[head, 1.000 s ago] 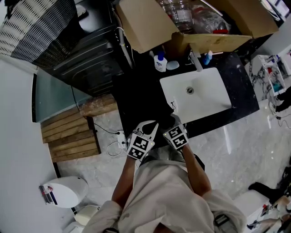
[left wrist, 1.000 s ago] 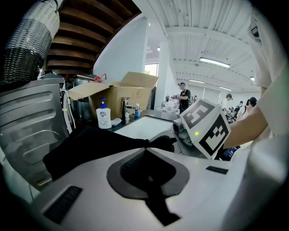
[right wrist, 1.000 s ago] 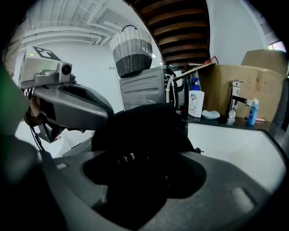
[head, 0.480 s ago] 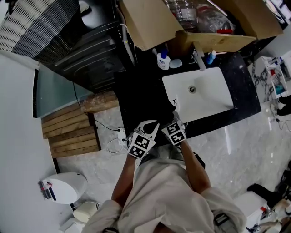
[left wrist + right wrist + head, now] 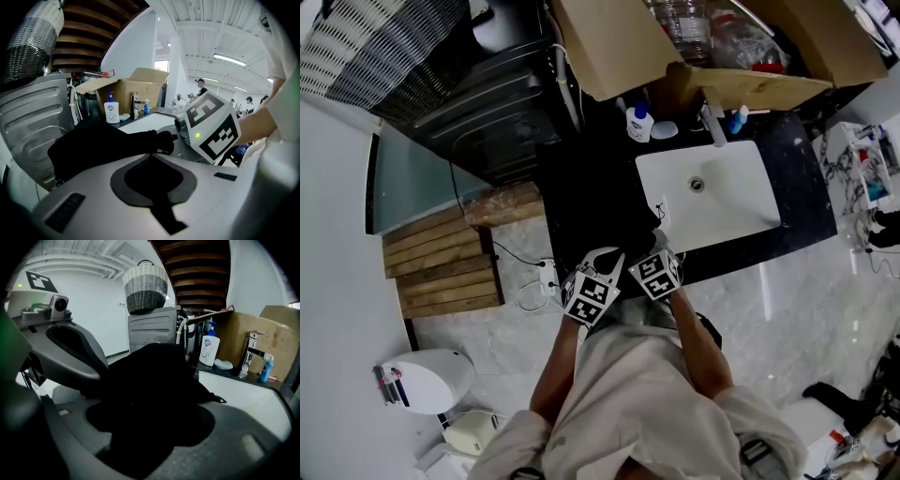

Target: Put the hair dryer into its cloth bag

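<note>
Left hand-held gripper [image 5: 150, 156]: smooth grey moulded jaws are closed together, leaving a dark teardrop cut-out behind the tips. Black fabric lies right at the tips; whether any is pinched cannot be told.
Right hand-held gripper [image 5: 154, 401]: matte grey jaws are clamped on a fold of black cloth, which fills the gap and the cut-out. Its cube with black-and-white square markers sits just right of the left one.
Cloth bag [image 5: 154, 371]: soft, matte black fabric, slumped in a rounded, lumpy mound. It lies on the near left part of the tabletop, left of the sink, with its near edge at both hand-held grippers.
Hair dryer: not made out in any view.
Tabletop [image 5: 797, 159]: dark, glossy, faintly speckled slab.
Sink [image 5: 741, 197]: white, smooth, rectangular basin with rounded corners, set into the tabletop right of the bag.
Tap [image 5: 711, 122]: angular polished metal, at the far rim of the sink.
Pump bottle [image 5: 639, 122]: white plastic with a blue pump, upright at the far edge, left of the tap.
Cardboard box [image 5: 619, 47]: brown, flaps open, beyond the sink.
Basket [image 5: 144, 287]: woven, white upper band over grey, on top of a ribbed grey metal cabinet [image 5: 152, 331] at the far left.
Floor [image 5: 516, 328]: pale, polished, marbled; a slatted wooden mat [image 5: 441, 272] lies to the left.
</note>
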Demonstrator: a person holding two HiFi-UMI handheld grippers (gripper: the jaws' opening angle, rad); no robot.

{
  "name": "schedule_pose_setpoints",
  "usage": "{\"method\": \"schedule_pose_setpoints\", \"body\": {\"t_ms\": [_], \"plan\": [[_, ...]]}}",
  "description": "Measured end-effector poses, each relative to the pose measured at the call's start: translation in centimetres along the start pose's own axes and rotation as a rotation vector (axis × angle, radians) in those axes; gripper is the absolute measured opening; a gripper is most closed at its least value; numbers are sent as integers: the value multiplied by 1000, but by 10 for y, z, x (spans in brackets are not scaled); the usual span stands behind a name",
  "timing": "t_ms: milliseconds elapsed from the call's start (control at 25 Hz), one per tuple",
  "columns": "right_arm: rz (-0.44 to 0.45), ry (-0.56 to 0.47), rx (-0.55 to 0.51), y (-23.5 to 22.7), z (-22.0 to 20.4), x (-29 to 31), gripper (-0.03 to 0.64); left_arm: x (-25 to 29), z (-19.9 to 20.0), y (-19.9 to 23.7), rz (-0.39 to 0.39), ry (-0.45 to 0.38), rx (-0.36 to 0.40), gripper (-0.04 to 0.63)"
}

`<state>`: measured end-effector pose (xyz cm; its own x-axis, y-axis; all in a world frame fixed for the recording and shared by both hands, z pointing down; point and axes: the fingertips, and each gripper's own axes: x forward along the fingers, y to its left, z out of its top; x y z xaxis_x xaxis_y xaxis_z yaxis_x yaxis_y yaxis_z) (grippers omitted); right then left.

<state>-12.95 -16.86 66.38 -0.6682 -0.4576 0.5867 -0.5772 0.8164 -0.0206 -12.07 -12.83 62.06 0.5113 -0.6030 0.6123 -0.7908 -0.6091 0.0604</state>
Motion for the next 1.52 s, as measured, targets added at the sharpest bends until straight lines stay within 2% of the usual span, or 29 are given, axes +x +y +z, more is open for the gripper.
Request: {"method": "schedule_pose_setpoints", "body": {"t_ms": [480, 920, 1000, 1040, 1080, 1440, 1520], "plan": [[30, 22, -11, 3, -14, -9, 305, 14, -21, 6, 61, 41, -46, 8], [54, 16, -33, 5, -21, -34, 305, 15, -32, 5, 100, 18, -120, 9], [63, 30, -41, 6, -26, -39, 305, 14, -31, 4, 113, 19, -129, 23], [68, 38, -43, 6, -28, -42, 305, 13, -31, 4, 123, 20, -134, 69], [73, 44, -43, 7, -31, -44, 305, 12, -32, 4, 135, 22, -138, 83], [54, 2, -7, 4, -39, -77, 304, 2, -29, 1, 215, 3, -157, 83], [41, -22, 11, 3, -36, -83, 285, -3, -27, 0, 231, -8, -157, 83]]}}
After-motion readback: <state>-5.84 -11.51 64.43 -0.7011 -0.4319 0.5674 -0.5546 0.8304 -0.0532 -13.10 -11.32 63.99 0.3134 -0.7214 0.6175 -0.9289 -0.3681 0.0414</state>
